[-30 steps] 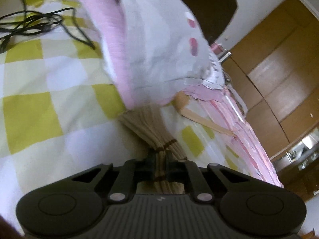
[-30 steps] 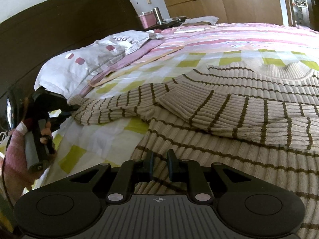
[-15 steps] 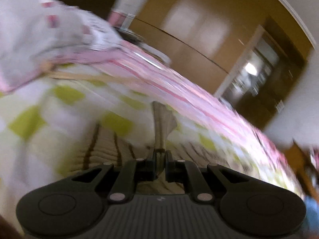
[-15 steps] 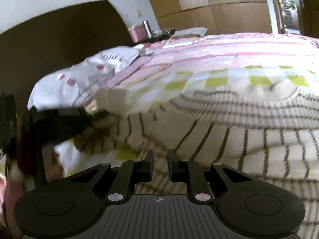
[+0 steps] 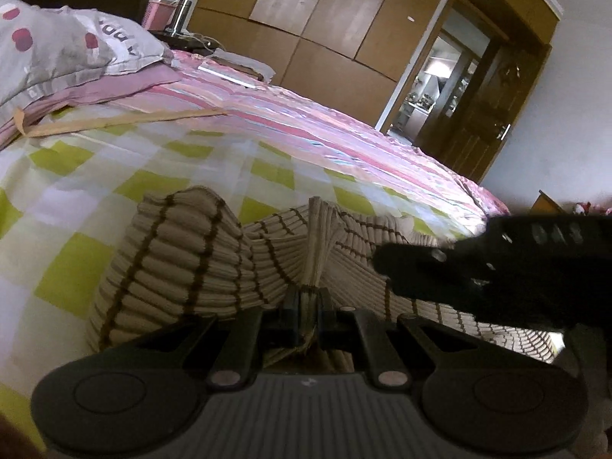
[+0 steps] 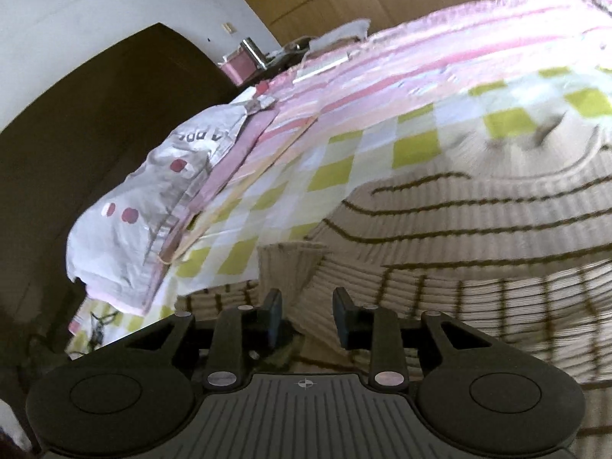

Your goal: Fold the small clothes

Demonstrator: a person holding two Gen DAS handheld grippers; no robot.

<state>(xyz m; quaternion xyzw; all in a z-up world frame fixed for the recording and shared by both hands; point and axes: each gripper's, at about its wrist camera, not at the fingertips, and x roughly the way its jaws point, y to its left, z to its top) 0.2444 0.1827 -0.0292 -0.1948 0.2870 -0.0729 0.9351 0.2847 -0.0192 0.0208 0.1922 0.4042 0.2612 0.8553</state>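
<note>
The striped sweater (image 6: 478,237) fills the lower right on the checked bedspread (image 5: 76,176). Its sleeve has swung in from beside the pillow (image 5: 57,42), pinched by the left gripper (image 5: 308,313). The right gripper (image 6: 306,321) has just been opening, its jaws empty: sleeve fold nearly laid.

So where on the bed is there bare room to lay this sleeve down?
Free: the checked sheet between the striped sweater and the pillow, and the pink striped cover beyond the sweater. Crowded: in front of the left gripper, shut on the sleeve, where the right gripper, jaws just opened, hangs over the sweater.
</note>
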